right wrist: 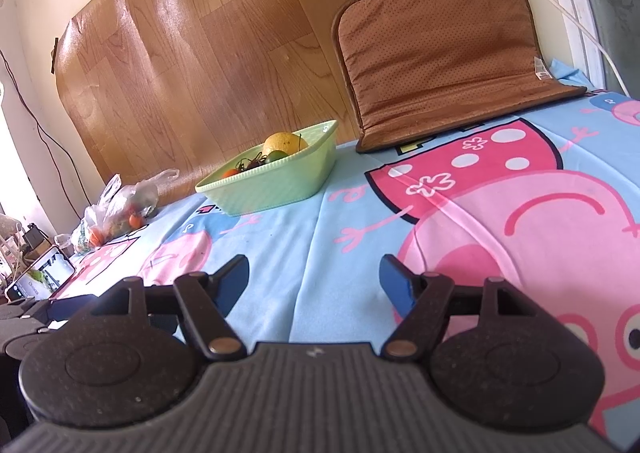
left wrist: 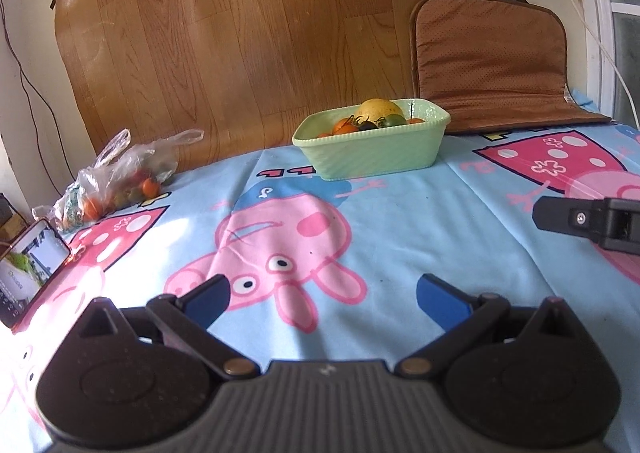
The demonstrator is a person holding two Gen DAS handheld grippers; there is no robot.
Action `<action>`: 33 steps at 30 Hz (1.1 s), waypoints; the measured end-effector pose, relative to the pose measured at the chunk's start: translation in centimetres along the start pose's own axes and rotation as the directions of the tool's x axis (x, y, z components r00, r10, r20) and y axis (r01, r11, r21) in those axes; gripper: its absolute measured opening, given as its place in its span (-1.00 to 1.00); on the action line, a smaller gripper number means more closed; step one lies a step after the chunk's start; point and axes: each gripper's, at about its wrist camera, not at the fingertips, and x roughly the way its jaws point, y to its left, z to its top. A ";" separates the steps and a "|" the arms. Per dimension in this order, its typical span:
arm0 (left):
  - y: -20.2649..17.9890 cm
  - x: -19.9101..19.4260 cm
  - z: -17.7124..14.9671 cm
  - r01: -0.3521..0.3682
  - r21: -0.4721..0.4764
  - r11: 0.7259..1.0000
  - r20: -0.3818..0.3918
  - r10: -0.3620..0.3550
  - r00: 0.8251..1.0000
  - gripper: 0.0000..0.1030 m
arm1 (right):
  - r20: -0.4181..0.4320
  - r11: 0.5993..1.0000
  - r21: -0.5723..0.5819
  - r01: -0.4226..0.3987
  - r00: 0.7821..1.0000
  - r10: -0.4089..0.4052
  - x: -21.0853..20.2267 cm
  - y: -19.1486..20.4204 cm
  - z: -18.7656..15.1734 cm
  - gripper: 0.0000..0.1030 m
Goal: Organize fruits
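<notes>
Both grippers empty, fruit still bagged

Left gripper (left wrist: 322, 299) and right gripper (right wrist: 314, 279) gape wide; plastic bag of fruit (left wrist: 120, 177) sits at 10 o'clock, nearer the left; green basket (left wrist: 372, 157) at 12.

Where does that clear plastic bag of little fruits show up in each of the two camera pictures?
Left wrist view: the clear plastic bag of small fruits lies at the left, on the cartoon-print blue tablecloth.
Right wrist view: the bag sits far left, smaller, at mid-height.
Shared landmark: the pale green rectangular bowl of fruit stands to the bag's right in both.
</notes>
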 end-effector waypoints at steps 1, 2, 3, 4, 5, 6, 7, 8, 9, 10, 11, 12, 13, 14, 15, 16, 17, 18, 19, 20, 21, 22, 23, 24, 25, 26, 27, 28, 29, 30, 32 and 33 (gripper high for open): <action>-0.1 -0.1 0.1 -0.012 0.010 1.000 0.009 0.012 1.000 1.00 | 0.000 1.000 0.000 -0.002 1.000 0.002 0.0 0.0 0.0 0.44; -0.1 -0.2 0.1 -0.023 0.019 1.000 0.017 0.023 1.000 1.00 | 0.001 1.000 0.001 -0.003 1.000 0.003 0.0 -0.1 0.0 0.44; -0.2 -0.3 0.2 -0.031 0.026 0.999 0.024 0.031 0.999 1.00 | 0.002 1.000 0.002 -0.005 1.000 0.005 0.0 -0.1 0.0 0.44; -0.2 -0.4 0.2 -0.036 0.032 0.999 0.030 0.035 0.999 1.00 | 0.003 1.000 0.002 -0.007 1.000 0.007 -0.1 -0.1 0.0 0.44; -0.3 -0.4 0.3 -0.040 0.037 0.999 0.033 0.038 0.999 1.00 | 0.004 1.000 0.003 -0.008 1.000 0.008 -0.1 -0.1 0.0 0.44; -0.3 -0.5 0.3 -0.043 0.041 0.998 0.034 0.041 0.999 1.00 | 0.005 1.000 0.003 -0.009 1.000 0.009 -0.1 0.0 0.0 0.44; -0.4 -0.4 0.4 -0.045 0.046 0.998 0.035 0.043 0.998 1.00 | 0.006 1.000 0.004 -0.011 1.000 0.011 -0.2 0.0 0.0 0.44; -0.5 -0.4 0.4 -0.046 0.050 0.998 0.037 0.044 0.998 1.00 | 0.007 1.000 0.004 -0.013 1.000 0.013 -0.2 0.0 0.0 0.44; -0.5 -0.5 0.4 -0.047 0.055 0.997 0.039 0.045 0.998 1.00 | 0.006 1.000 0.003 -0.014 1.000 0.014 -0.2 -0.1 0.0 0.44; -0.6 -0.5 0.4 -0.049 0.059 0.997 0.043 0.046 0.998 1.00 | 0.007 1.000 0.004 -0.016 1.000 0.016 -0.2 -0.1 0.0 0.44; -0.6 -0.6 0.4 -0.052 0.065 0.997 0.045 0.049 0.998 1.00 | 0.008 1.000 0.004 -0.018 1.000 0.018 -0.2 -0.1 0.0 0.44; -0.7 -0.6 0.4 -0.056 0.070 0.996 0.048 0.053 0.997 1.00 | 0.009 1.000 0.005 -0.020 1.000 0.020 -0.3 -0.1 0.0 0.44; -0.8 -0.6 0.4 -0.060 0.075 0.995 0.051 0.056 0.997 1.00 | 0.010 1.000 0.005 -0.021 1.000 0.021 -0.3 -0.1 0.0 0.44; -0.8 -0.7 0.3 -0.064 0.080 0.995 0.053 0.060 0.997 1.00 | 0.011 1.000 0.005 -0.022 1.000 0.022 -0.3 -0.1 0.0 0.44; -0.9 -0.7 0.3 -0.068 0.084 0.994 0.054 0.064 0.997 1.00 | 0.011 1.000 0.006 -0.023 1.000 0.023 -0.3 -0.2 0.0 0.44; -0.9 -0.7 0.3 -0.070 0.085 0.994 0.054 0.065 0.996 1.00 | 0.012 1.000 0.006 -0.025 1.000 0.024 -0.3 -0.2 0.1 0.44; -0.9 -0.7 0.3 -0.070 0.085 0.994 0.053 0.066 0.996 1.00 | 0.013 1.000 0.006 -0.026 1.000 0.026 -0.3 -0.2 0.0 0.44; -0.8 -0.7 0.3 -0.072 0.084 0.994 0.052 0.068 0.996 1.00 | 0.014 1.000 0.007 -0.026 1.000 0.026 -0.3 -0.2 0.0 0.44; -0.8 -0.7 0.3 -0.075 0.085 0.994 0.052 0.071 0.996 1.00 | 0.014 1.000 0.008 -0.027 1.000 0.027 -0.3 -0.2 0.0 0.44; -0.8 -0.7 0.3 -0.078 0.087 0.993 0.051 0.074 0.996 1.00 | 0.015 1.000 0.008 -0.028 0.999 0.028 -0.3 -0.2 0.0 0.44; -0.8 -0.7 0.3 -0.081 0.088 0.993 0.050 0.077 0.996 1.00 | 0.016 1.000 0.008 -0.029 0.999 0.029 -0.4 -0.3 0.0 0.44; -0.8 -0.6 0.3 -0.084 0.089 0.992 0.049 0.080 0.996 1.00 | 0.017 1.000 0.008 -0.030 0.999 0.030 -0.4 -0.3 0.0 0.44; -0.8 -0.6 0.3 -0.085 0.091 0.992 0.047 0.081 0.996 1.00 | 0.018 1.000 0.009 -0.030 0.999 0.030 -0.4 -0.3 0.0 0.44; -0.9 -0.6 0.2 -0.086 0.092 0.992 0.045 0.083 0.996 1.00 | 0.019 0.999 0.009 -0.030 0.999 0.030 -0.4 -0.3 0.0 0.44; -0.9 -0.5 0.2 -0.088 0.094 0.992 0.043 0.084 0.996 1.00 | 0.020 0.999 0.010 -0.031 0.999 0.030 -0.4 -0.3 0.0 0.44; -0.9 -0.5 0.2 -0.089 0.096 0.991 0.041 0.086 0.995 1.00 | 0.021 0.999 0.010 -0.031 0.999 0.031 -0.4 -0.3 0.0 0.44; -1.0 -0.5 0.1 -0.091 0.098 0.991 0.039 0.088 0.995 1.00 | 0.022 0.999 0.011 -0.032 0.999 0.031 -0.4 -0.3 0.0 0.44; -1.0 -0.4 0.1 -0.095 0.099 0.991 0.037 0.091 0.995 1.00 | 0.022 0.999 0.011 -0.032 0.999 0.032 -0.4 -0.3 0.0 0.44; -1.0 -0.4 0.1 -0.098 0.101 0.990 0.035 0.095 0.995 1.00 | 0.023 0.999 0.011 -0.032 0.999 0.032 -0.4 -0.3 0.0 0.44; -1.0 -0.3 0.1 -0.099 0.102 0.990 0.034 0.096 0.995 1.00 | 0.023 0.999 0.011 -0.032 0.999 0.032 -0.5 -0.3 0.0 0.44; -0.9 -0.3 0.1 -0.101 0.103 0.990 0.032 0.098 0.995 1.00 | 0.023 0.999 0.011 -0.032 0.999 0.032 -0.4 -0.3 0.0 0.44; -0.9 -0.2 0.1 -0.102 0.104 0.989 0.032 0.099 0.995 1.00 | 0.023 0.999 0.011 -0.032 0.999 0.032 -0.5 -0.3 0.0 0.44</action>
